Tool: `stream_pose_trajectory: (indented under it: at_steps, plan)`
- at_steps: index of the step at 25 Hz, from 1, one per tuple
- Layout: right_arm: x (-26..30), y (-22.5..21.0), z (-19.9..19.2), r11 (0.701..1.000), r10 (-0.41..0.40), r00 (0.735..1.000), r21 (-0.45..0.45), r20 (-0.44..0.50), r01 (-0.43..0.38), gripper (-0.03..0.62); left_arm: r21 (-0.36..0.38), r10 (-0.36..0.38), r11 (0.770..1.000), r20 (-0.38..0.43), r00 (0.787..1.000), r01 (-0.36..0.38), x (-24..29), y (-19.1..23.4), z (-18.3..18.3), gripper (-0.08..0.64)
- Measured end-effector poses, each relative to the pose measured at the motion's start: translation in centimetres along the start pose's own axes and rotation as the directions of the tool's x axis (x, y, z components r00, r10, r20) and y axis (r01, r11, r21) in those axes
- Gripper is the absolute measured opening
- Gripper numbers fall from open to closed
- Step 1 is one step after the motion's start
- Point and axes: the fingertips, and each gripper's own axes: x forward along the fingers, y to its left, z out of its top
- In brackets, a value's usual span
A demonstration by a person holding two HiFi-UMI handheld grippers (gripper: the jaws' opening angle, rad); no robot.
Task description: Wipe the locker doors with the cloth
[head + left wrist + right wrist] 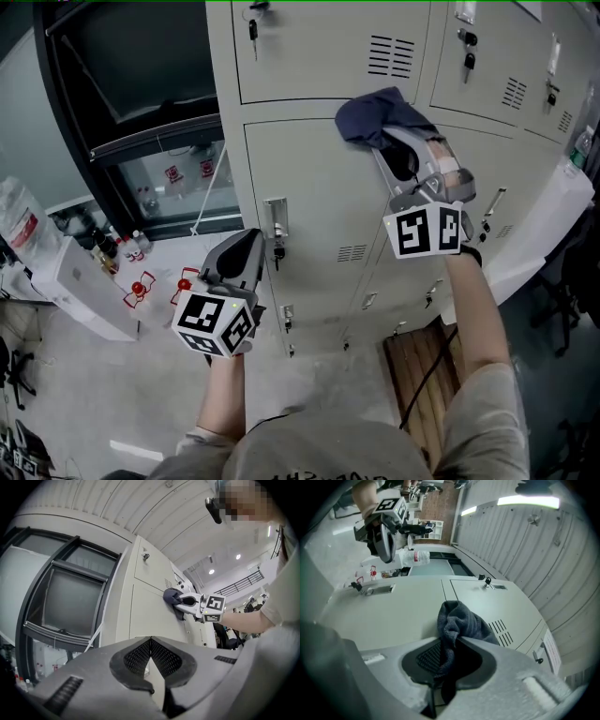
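Two grippers: right gripper pinches the dark blue soft fabric cloth against the grey metal locker door, near its top. Left gripper pressed together, empty. Cloth likely light, floppy — grip a bunched fold.

Two pale grey tongs and a grey T-shirt are all I see of my rig.

The left tongs and right tongs are light grey moulded shells. Each carries a white cube, left and right, printed with black square markers. The inner pads are black with a fine cross-hatched grip, and ribbed black insets sit farther back. I wear a grey short-sleeved shirt. The dark band at my right wrist may be a strap, but it is too small to tell.
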Motion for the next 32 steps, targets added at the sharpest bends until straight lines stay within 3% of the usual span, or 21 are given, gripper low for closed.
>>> stream_pose_trajectory:
  at_steps: [3, 9, 20, 26, 32]
  plan:
    - [-0.4, 1.7, 0.4, 0.998, 0.013, 1.0, 0.054, 0.01, -0.013, 0.058, 0.004, -0.001, 1.0, -0.011, 1.0, 0.001, -0.3, 0.1, -0.4, -0.002]
    - [-1.2, 3.7, 2.1, 1.0, 0.006, 0.999, 0.03, 0.033, -0.007, 0.058, 0.005, 0.024, 1.0, -0.008, 1.0, -0.024, -1.0, 0.7, -0.6, -0.002]
    - [2.7, 5.4, 12.1, 0.996, 0.078, 0.976, -0.053, 0.203, -0.068, 0.06, 0.005, 0.045, 0.999, -0.015, 0.999, -0.045, -1.5, 1.4, -0.9, -0.002]
    - [4.8, 5.4, 13.9, 0.993, 0.115, 0.976, -0.014, 0.184, -0.114, 0.06, 0.07, 0.099, 0.993, -0.035, 0.994, -0.097, -1.7, 3.2, -0.9, -0.002]
    - [4.3, 8.6, 13.5, 0.979, 0.196, 0.966, 0.014, 0.167, -0.202, 0.06, 0.072, 0.133, 0.989, -0.041, 0.99, -0.13, -2.5, 4.4, -1.1, -0.002]
